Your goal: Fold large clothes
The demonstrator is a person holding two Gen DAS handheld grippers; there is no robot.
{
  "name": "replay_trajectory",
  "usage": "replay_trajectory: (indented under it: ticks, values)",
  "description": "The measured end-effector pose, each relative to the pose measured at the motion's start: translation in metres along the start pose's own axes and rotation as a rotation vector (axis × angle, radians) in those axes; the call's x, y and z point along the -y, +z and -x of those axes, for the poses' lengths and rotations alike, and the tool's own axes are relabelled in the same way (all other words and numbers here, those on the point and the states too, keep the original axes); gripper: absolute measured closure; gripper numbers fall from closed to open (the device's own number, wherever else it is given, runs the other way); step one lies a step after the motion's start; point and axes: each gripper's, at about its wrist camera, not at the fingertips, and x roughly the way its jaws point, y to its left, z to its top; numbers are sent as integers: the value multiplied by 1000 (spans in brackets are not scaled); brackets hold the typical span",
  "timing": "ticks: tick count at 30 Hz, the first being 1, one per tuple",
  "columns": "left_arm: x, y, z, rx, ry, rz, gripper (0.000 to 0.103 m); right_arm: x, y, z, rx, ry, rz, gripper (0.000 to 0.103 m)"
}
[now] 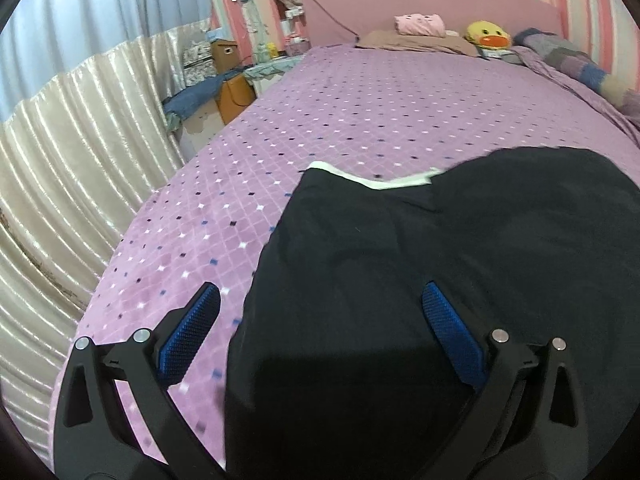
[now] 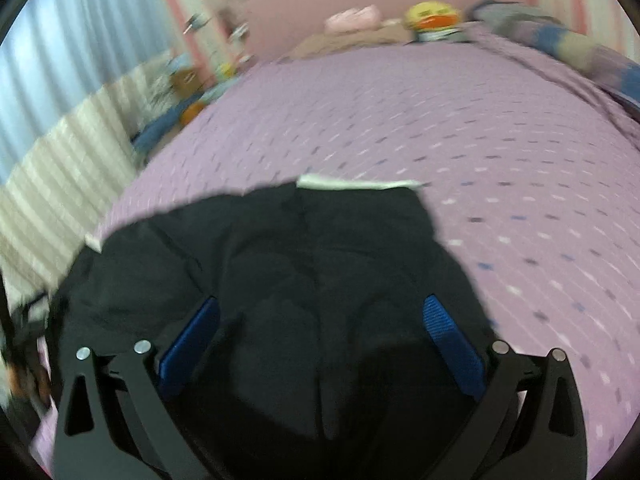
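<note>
A large black garment (image 1: 420, 280) with a white edge strip (image 1: 384, 182) lies on the purple patterned bed (image 1: 360, 112). My left gripper (image 1: 320, 300) is open and empty above the garment's left edge; its left finger is over the bedspread, its right finger over the cloth. In the right wrist view the same garment (image 2: 280, 280) fills the lower middle, with the white strip (image 2: 356, 183) at its far edge. My right gripper (image 2: 320, 304) is open and empty above the cloth. This view is motion-blurred.
Pink headboard (image 1: 440, 4) at the far end with a pink folded cloth (image 1: 420, 24), a yellow duck toy (image 1: 488, 34) and a patchwork blanket (image 1: 580, 60). Cream curtains (image 1: 60, 160) and a cluttered bedside stand with boxes (image 1: 224, 80) stand to the left.
</note>
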Motion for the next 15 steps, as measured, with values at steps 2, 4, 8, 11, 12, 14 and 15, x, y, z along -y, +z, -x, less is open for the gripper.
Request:
replay_trajectory:
  ticks: [2, 4, 8, 11, 12, 14, 15]
  values:
    - [-4, -6, 22, 1, -15, -9, 3, 1, -5, 26, 28, -14, -3, 2]
    - [-11, -13, 42, 4, -39, 4, 3, 1, -15, 48, 27, -58, 26, 2]
    - [-24, -29, 67, -38, -105, 87, 3, 7, -36, 74, 21, -144, 99, 2]
    - [-27, -42, 81, -26, -102, 108, 3, 15, -54, 91, 20, -190, 127, 2]
    - [-26, -46, 84, -29, -96, 106, 3, 19, -57, 96, 19, -194, 130, 2]
    - [-27, -52, 85, -35, -95, 104, 3, 23, -67, 106, 28, -213, 132, 2]
    - [-28, -57, 86, -40, -93, 106, 3, 25, -71, 109, 30, -223, 132, 2]
